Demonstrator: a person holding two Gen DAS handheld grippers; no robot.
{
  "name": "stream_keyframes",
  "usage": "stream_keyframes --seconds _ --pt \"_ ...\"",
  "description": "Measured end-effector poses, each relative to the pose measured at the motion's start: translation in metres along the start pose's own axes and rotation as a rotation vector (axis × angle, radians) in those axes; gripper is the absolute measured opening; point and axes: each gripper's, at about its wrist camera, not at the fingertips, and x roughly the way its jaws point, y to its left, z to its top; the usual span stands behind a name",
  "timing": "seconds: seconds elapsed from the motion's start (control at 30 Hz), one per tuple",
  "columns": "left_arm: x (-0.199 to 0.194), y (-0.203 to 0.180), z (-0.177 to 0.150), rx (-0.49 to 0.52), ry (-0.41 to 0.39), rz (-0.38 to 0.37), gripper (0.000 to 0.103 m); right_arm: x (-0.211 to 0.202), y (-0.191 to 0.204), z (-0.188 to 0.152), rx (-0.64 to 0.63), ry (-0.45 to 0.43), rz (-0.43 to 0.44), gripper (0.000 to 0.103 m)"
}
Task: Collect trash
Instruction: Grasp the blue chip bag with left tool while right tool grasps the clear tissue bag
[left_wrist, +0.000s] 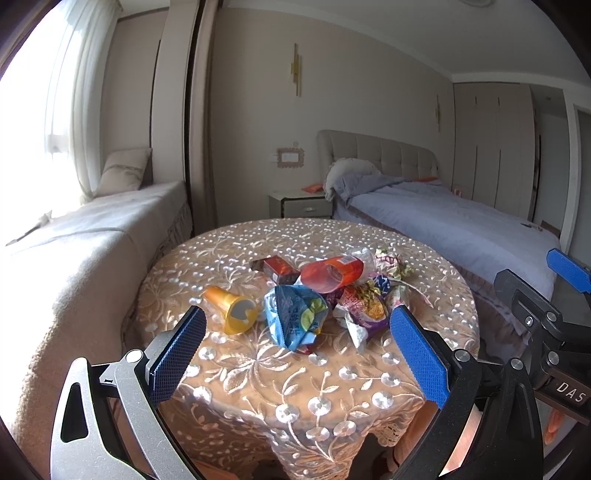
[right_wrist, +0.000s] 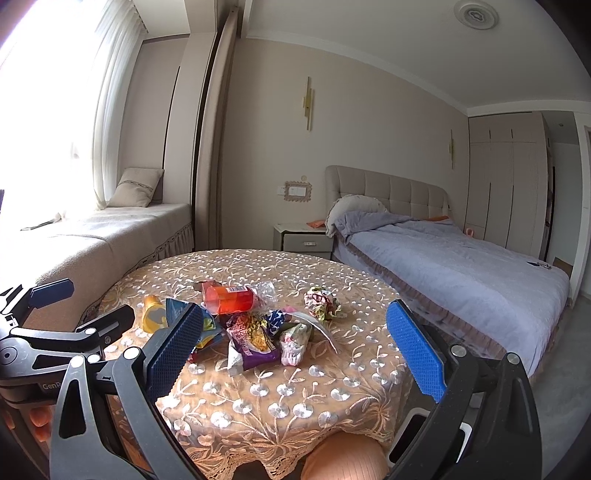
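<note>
Trash (left_wrist: 317, 295) lies heaped on the round table (left_wrist: 258, 376); each hand-held gripper, left (left_wrist: 297, 350) and right (right_wrist: 295, 350), gapes empty.

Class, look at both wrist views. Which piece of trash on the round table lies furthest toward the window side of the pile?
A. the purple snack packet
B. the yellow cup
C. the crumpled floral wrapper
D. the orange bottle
B: the yellow cup lies on its side at the window-side edge of the pile, left of the blue packet on the table.
</note>
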Motion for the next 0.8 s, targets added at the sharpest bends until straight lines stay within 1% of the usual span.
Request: stream_keyframes --seconds 0.17,0.27,0.4,0.53,0.63,0.73,0.8 --pt "0.026 0.011 -0.008 -0.009 0.042 0.022 0.098 0.032 -0.003 -0.010 0.010 0.073 0.037 0.099" --pt "0.045 0.019 -0.012 -0.013 0.083 0.042 0.098 0.052 -0.005 -0.017 0.026 0.120 0.057 0.099" --pt "0.071 0.027 -0.018 -0.041 0.154 0.025 0.098 0.079 -0.005 -0.025 0.038 0.181 0.088 0.099" --pt "0.093 0.024 -0.018 -0.028 0.189 0.028 0.098 0.104 -0.004 -0.032 0.034 0.230 0.094 0.099" --pt "0.112 0.021 -0.015 0.009 0.203 0.047 0.098 0.124 -0.007 -0.036 0.026 0.267 0.091 0.099" --pt "0.134 0.020 -0.011 0.041 0.233 0.074 0.098 0.143 -0.019 -0.039 0.029 0.274 0.039 0.099" --pt "0.149 0.021 -0.009 0.043 0.259 0.060 0.098 0.158 -0.028 -0.039 0.048 0.290 0.024 0.099"
